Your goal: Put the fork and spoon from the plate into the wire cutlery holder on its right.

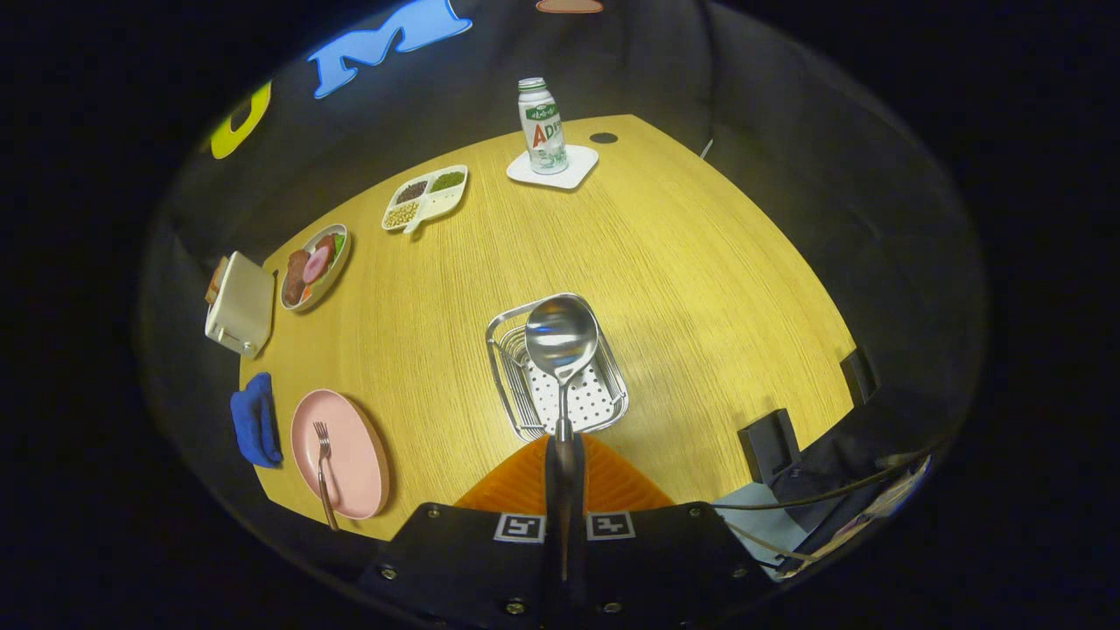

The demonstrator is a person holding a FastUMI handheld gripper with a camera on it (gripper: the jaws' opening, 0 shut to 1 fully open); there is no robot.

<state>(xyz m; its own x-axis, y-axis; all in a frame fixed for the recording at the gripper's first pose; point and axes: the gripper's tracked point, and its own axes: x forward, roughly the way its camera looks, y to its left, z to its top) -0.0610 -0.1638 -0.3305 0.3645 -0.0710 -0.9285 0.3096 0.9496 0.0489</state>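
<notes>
Steel spoon (561, 343) is held in the gripper (564, 490): both fingers (516, 486) are closed on its dark handle, and the handle runs straight ahead from between them. The bowl of the spoon is at the far end and shines, and it hangs above the wire holder (557, 367). I cannot tell if the spoon touches the holder or is only over it. The holder is just ahead of the fingers, on the wooden table (700, 289); it has wire walls and a white bottom with many small dots.

To the left of the gripper, near it, lies the pink plate (346, 451). The fork (324, 472) lies on this plate, with its prongs pointing away and its handle reaching over the near rim. Just beside the plate, more to the left, is a blue cloth (255, 418).

Farther ahead on the left stands a cream toaster (240, 303), and next to it a bowl (315, 265) with food. Beyond them is a white tray (424, 198) with three compartments that hold beans or grains. Far ahead, well apart from the holder, a bottle (542, 125) stands upright on a white coaster (553, 167)
</notes>
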